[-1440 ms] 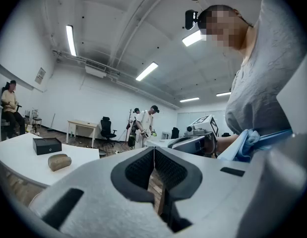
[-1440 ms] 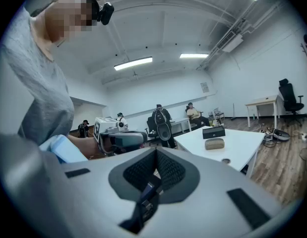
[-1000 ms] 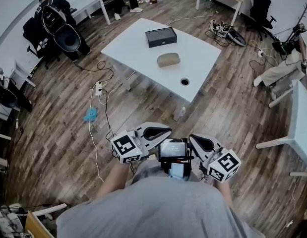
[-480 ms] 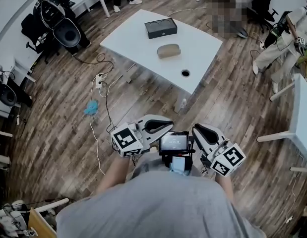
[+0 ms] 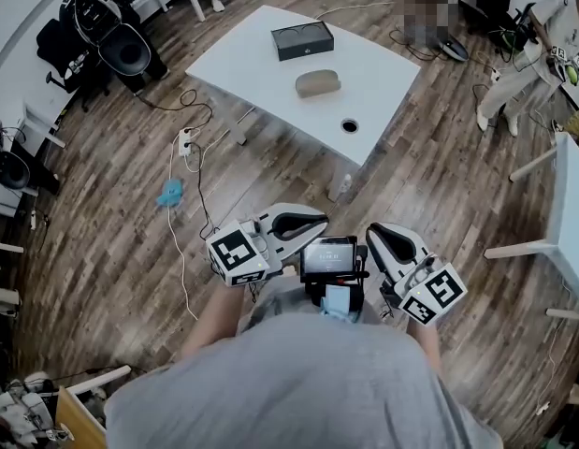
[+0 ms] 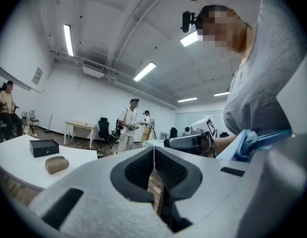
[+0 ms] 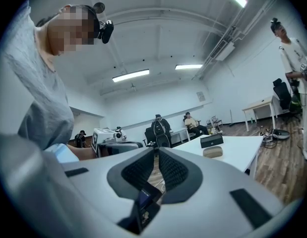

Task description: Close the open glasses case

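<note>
A black rectangular case (image 5: 303, 40) and a tan oval case (image 5: 318, 83) lie on the white table (image 5: 252, 73), far ahead of me. Both grippers hang close to my body, well short of the table. My left gripper (image 5: 321, 221) is shut with nothing in it, and my right gripper (image 5: 370, 231) is also shut and empty. In the left gripper view the pads (image 6: 143, 166) meet at a thin line, with the black case (image 6: 44, 147) and tan case (image 6: 57, 164) at far left. In the right gripper view the black case (image 7: 212, 141) and tan case (image 7: 213, 151) sit beyond the shut jaws.
A small screen device (image 5: 328, 255) hangs at my chest between the grippers. Wooden floor with cables, a power strip (image 5: 186, 140), a blue cloth (image 5: 170, 217) and a bottle (image 5: 342, 187) lies between me and the table. A person (image 5: 542, 36) stands at far right beside another white table (image 5: 570, 204).
The table and its cases have slid slightly upward in the head view. My right gripper drifted a little to the right. The person at far right has walked upward in the view.
</note>
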{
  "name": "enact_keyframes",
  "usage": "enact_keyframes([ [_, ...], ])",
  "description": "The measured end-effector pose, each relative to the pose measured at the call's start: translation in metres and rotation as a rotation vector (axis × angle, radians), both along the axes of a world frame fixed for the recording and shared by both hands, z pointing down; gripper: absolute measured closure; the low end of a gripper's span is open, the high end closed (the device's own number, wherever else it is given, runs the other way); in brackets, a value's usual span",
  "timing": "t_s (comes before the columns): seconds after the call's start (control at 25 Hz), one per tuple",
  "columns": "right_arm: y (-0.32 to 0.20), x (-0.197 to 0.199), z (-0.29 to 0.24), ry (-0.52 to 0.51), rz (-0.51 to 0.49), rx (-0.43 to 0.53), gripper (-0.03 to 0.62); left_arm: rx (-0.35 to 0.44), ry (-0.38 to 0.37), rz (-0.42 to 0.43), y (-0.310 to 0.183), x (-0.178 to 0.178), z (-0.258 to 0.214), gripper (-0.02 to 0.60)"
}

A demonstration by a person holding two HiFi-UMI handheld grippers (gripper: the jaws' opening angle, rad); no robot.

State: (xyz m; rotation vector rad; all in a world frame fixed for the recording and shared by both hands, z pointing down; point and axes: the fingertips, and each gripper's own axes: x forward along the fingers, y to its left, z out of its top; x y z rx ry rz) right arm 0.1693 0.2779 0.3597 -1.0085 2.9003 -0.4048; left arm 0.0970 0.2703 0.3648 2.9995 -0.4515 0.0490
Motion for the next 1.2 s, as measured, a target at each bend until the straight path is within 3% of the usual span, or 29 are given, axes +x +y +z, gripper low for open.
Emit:
enact_keyframes([
  [0.68,-0.001,0.002,0.006,0.013,-0.026,-0.011,0.56,-0.011,-0.009,-0.066,0.0,-0.005,0.006,0.561],
  [0.96,-0.011,-0.02,0.018,0.03,-0.071,-0.031,0.56,-0.039,-0.014,-0.122,-0.004,-0.029,0.02,0.561],
  [1.2,-0.048,-0.047,0.022,0.006,-0.084,-0.066,0.56,-0.065,0.003,-0.134,-0.038,-0.057,0.028,0.561],
])
